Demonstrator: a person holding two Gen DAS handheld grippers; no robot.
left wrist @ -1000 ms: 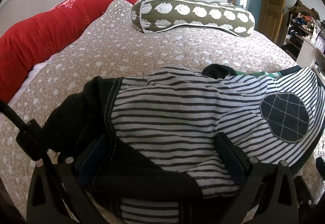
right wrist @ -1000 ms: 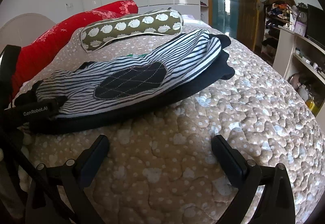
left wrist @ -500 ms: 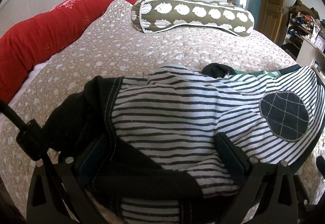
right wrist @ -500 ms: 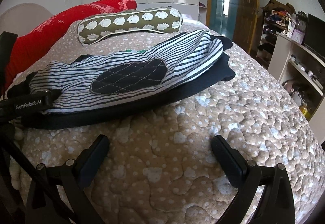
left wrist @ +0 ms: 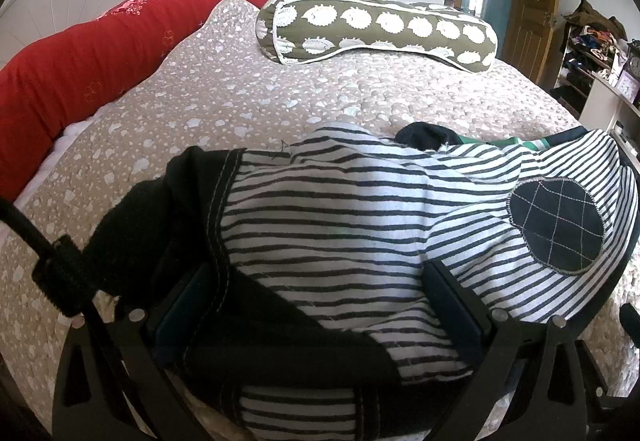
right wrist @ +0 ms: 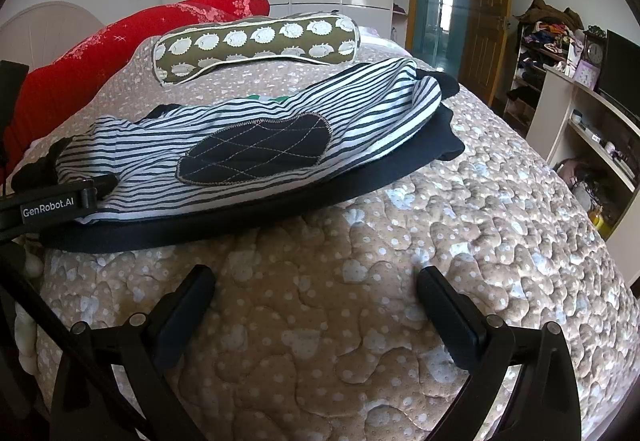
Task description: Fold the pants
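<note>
Your striped pants (right wrist: 256, 145) lie already doubled over on the quilt (right wrist: 400, 301), in front of the bolster pillow (right wrist: 256, 45), so perhaps one more fold and some smoothing remain. Your left gripper (left wrist: 320, 305) is spread wide with the waist end bunched between the fingers, not pinched. Your right gripper (right wrist: 316, 305) hangs spread and empty over bare quilt just beside the dark hem, with free room to its right before the bed's edge.

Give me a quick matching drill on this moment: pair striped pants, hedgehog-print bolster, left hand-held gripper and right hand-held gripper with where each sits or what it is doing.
Things:
1. striped pants
2. hedgehog-print bolster
3. left hand-held gripper
4. right hand-held gripper

States:
A. open over bare quilt
B. lying at the far end of the bed
C. fingers either side of the pants' near end
D. heaped on the quilt, dark quilted patch up

Pairs: 1-D, 2-B, 3-C, 4-A
</note>
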